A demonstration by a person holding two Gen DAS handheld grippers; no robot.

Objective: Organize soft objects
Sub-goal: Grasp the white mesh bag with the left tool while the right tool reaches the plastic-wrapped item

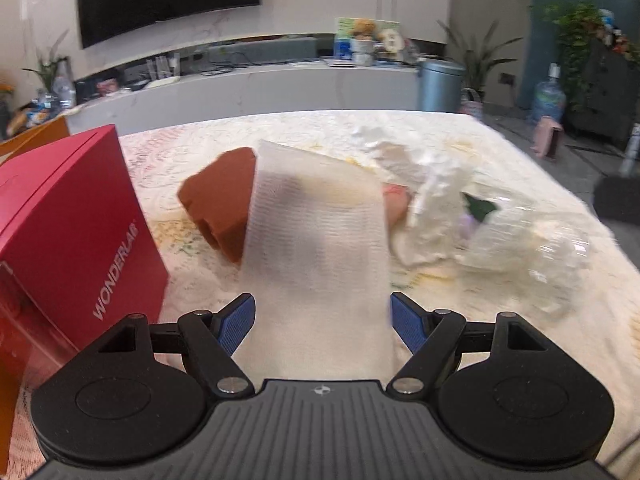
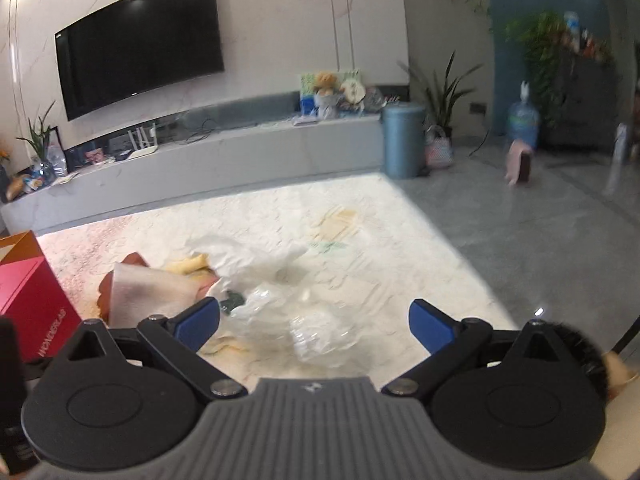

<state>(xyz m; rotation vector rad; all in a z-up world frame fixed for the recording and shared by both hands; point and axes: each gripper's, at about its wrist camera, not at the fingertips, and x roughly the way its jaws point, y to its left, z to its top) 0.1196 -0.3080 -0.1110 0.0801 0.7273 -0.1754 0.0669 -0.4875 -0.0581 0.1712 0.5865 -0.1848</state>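
A white folded cloth (image 1: 316,248) lies between the blue pads of my left gripper (image 1: 322,322), whose jaws stand wide; the pads do not press it. A brown sponge-like block (image 1: 220,204) sits behind the cloth at left. Crumpled white paper (image 1: 424,200) and a clear plastic bag (image 1: 532,244) lie to the right. In the right wrist view my right gripper (image 2: 314,322) is open and empty above the clear plastic bag (image 2: 296,316); the cloth (image 2: 148,292) and brown block (image 2: 105,290) lie to its left.
A red box marked WONDERLAB (image 1: 60,236) stands at the table's left, with an orange box (image 1: 36,138) behind it. The table wears a pale patterned cover (image 1: 520,340). Its right edge drops to a grey floor (image 2: 540,248).
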